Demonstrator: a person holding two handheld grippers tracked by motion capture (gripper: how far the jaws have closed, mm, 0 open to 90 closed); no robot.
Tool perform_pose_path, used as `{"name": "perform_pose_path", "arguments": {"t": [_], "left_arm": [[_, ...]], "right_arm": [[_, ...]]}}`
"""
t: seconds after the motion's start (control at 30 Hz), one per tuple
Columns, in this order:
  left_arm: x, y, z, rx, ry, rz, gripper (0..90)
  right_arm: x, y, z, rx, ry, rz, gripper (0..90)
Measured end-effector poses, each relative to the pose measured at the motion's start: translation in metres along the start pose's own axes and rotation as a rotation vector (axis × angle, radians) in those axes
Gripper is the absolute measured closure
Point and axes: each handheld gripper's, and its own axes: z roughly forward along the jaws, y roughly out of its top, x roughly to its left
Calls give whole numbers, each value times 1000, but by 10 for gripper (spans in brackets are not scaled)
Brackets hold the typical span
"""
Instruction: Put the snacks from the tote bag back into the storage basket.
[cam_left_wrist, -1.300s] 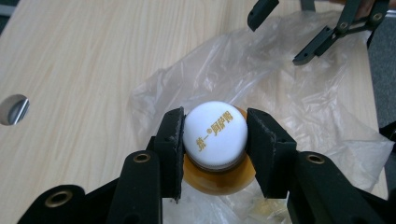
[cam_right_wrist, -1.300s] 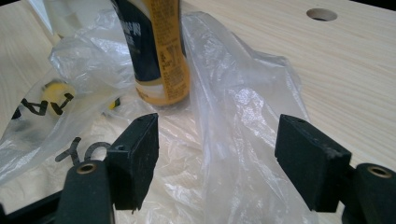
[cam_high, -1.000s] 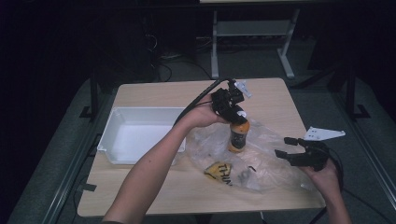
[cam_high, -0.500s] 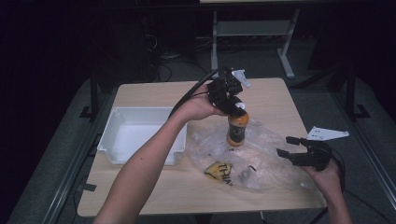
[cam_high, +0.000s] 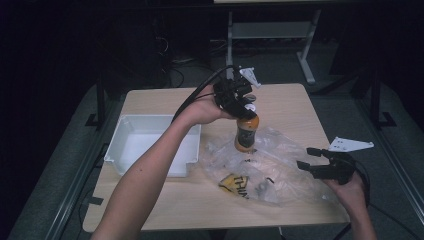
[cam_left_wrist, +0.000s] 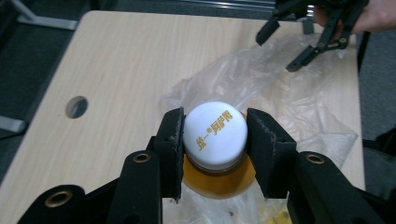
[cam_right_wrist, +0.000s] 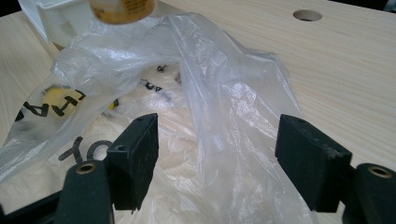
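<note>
While the left gripper (cam_high: 239, 102) is clamping the white cap of an orange drink bottle (cam_high: 246, 132), the high view is showing that bottle hanging upright over the near-flat clear plastic bag (cam_high: 270, 170) in the middle of the wooden table (cam_high: 280, 100), its base just clearing the crumpled film. A white plastic bin (cam_high: 150, 145) is sitting to the left of the bag, and the right gripper (cam_high: 312, 160) is waiting at the bag's right edge, jaws spread and gripping nothing.

From the left gripper view, both pads are pressing on opposite sides of the white cap (cam_left_wrist: 215, 133), orange liquid showing beneath it, the bag (cam_left_wrist: 289, 93) lying below and the right gripper (cam_left_wrist: 299, 39) hovering open at the bag's far side. Judging from this, the lift will go best kept straight up, since a cap grip offers little hold and a swinging bottle could slip or snag the film.

In the right gripper view, the jaws are standing wide apart with a raised fold of the bag (cam_right_wrist: 219, 93) between them, pads not pressing it; the bottle's base (cam_right_wrist: 122, 10) is hanging above the bag at the top edge. Pinching that fold would probably keep the bag down as the bottle comes free.

Against the picture a second earlier, the bottle and left hand are sitting higher above the bag, while the right gripper is holding the same spot.
</note>
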Motion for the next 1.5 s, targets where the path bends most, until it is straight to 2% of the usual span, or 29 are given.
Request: {"name": "perform_pose_path", "arguments": {"t": [0.07,0.23,0.27,0.43,0.7,0.77,0.93,1.1,1.2,1.33,1.4,1.5], "left_arm": [[1,-1,-2,-9,4,-14,590],[4,-5,-9,7,1,-15,589],[5,-6,-10,6,5,-26,589],[5,-13,-16,18,43,-28,589],[6,-24,-32,14,61,-49,589],[6,-28,-36,18,71,-52,589],[5,-41,-44,27,61,-75,590],[6,-52,-52,24,82,-83,589],[8,-58,-60,16,94,-101,589],[10,-67,-69,25,117,-116,589],[10,-70,-72,38,116,-118,589],[12,-75,-77,31,106,-135,589]], "right_arm": [[-1,-1,0,-2,4,4,294],[-2,-3,-1,-16,6,17,293],[-2,-3,-1,-17,2,18,292],[-3,-4,-4,-31,-4,23,292],[-4,-4,-3,-30,-3,32,292],[-4,-4,-3,-31,-5,35,292],[-7,-5,-4,-36,-3,48,292],[-7,-6,-5,-40,-9,48,292],[-9,-6,-8,-65,-7,65,291],[-10,-6,-9,-69,-8,70,290],[-10,-6,-8,-61,-8,71,286],[-9,-5,-8,-58,-12,69,283]]}}
